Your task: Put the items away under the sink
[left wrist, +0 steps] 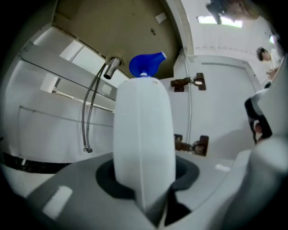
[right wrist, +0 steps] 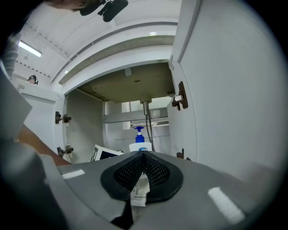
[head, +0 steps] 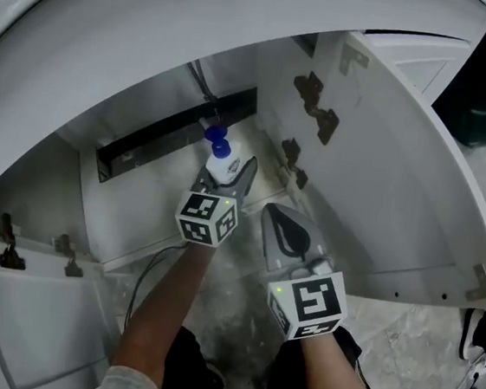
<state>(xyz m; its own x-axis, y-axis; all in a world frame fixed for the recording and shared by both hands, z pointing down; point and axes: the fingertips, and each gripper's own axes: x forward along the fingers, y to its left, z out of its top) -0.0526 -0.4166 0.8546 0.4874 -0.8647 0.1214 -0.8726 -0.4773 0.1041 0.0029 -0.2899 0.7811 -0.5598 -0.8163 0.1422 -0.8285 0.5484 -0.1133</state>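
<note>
Left claw [head: 226, 179]: clamped on the sides of a white bottle [left wrist: 144, 134] with a blue pump top [left wrist: 146, 64]. The pads press on the body low down. The bottle looks roughly upright, pump uppermost.

Where the bottle is: in the air at the mouth of the under-sink cabinet [right wrist: 85, 121], between the two open doors, not yet set down.

Right claw [right wrist: 143, 155]: jaws together at the tips, just beside the left one and nearer the person. A small white scrap shows low in the gap behind the pads. I cannot tell what it is, or whether it is gripped.

Step in hand, as I judge it: carry the bottle in and stand it inside.

Doing it well:
- Keep the bottle upright on the way in. The grip sits low, so the body above the pads could tip if knocked.
- The hoses [left wrist: 90, 117] hang at the back left, and the hinges [left wrist: 188, 83] stick out from the right door [head: 382, 196]. Steer between them.
- Settle the base flat before the jaws part, then draw straight back so a pad does not drag the bottle over.
- Hold the right claw aside, clear of the left arm's path.
</note>
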